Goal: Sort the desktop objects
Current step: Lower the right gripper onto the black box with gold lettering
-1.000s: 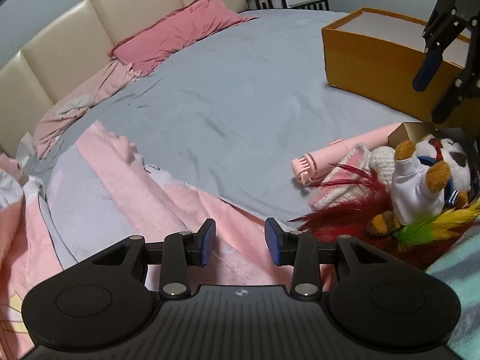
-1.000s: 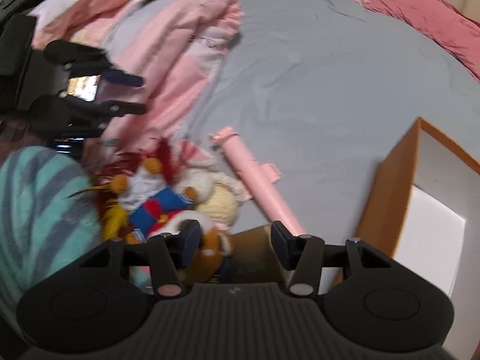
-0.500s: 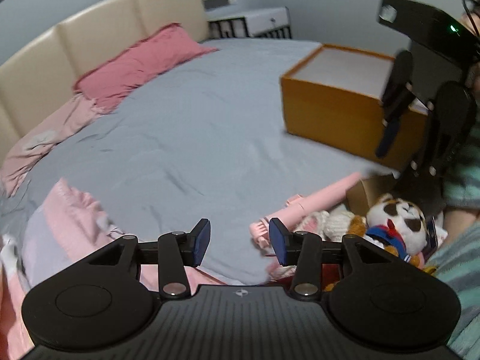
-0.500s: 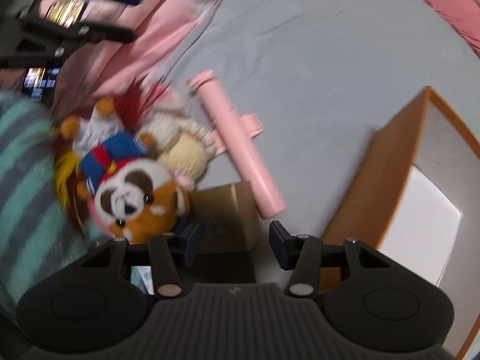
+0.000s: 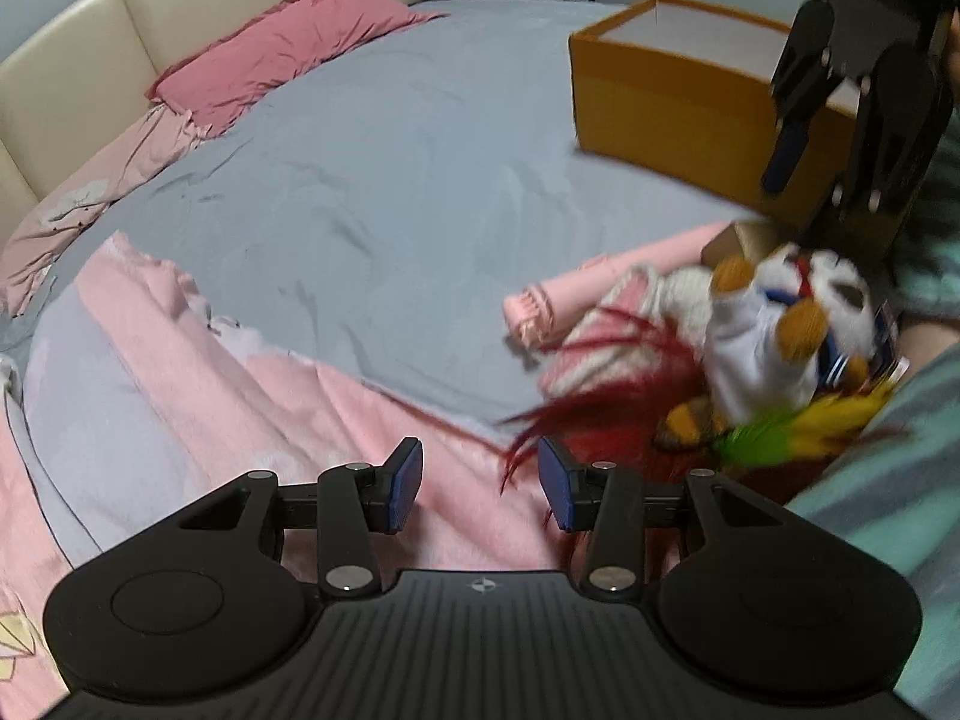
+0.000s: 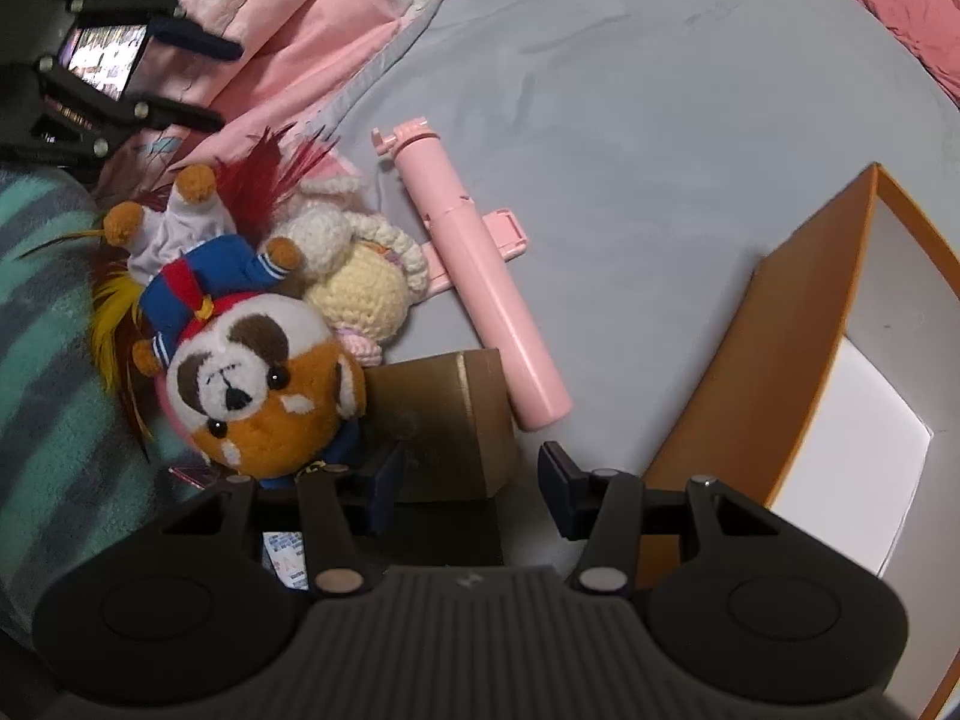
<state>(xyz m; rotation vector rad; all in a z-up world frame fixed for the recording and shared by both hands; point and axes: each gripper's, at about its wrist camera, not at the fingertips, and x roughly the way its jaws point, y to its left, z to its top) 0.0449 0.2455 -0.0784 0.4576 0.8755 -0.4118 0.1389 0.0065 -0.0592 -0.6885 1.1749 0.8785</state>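
A red panda plush in a sailor suit [image 6: 258, 384] [image 5: 780, 324] lies against a cream crocheted doll [image 6: 360, 288], red feathers [image 6: 270, 168] [image 5: 612, 414] and a pink selfie stick [image 6: 480, 276] [image 5: 612, 276]. A small gold box [image 6: 444, 414] [image 5: 738, 240] stands beside the plush. My right gripper [image 6: 471, 483] [image 5: 831, 180] points down over that box, open, with its right pad clear of the box's side. My left gripper [image 5: 480, 486] [image 6: 222, 84] is open over the pink blanket with nothing between its pads.
An open orange box [image 6: 798, 348] [image 5: 672, 102] with a white inside stands on the grey sheet to the right. Pink pillow [image 5: 288, 42] and headboard lie far back. A person's teal striped sleeve [image 6: 42, 312] borders the pile. A printed card [image 6: 285, 564] lies under the right gripper.
The right gripper came down over the plush and gold box. The left view swung toward the orange box and back to the blanket; its jaws stand slightly wider.
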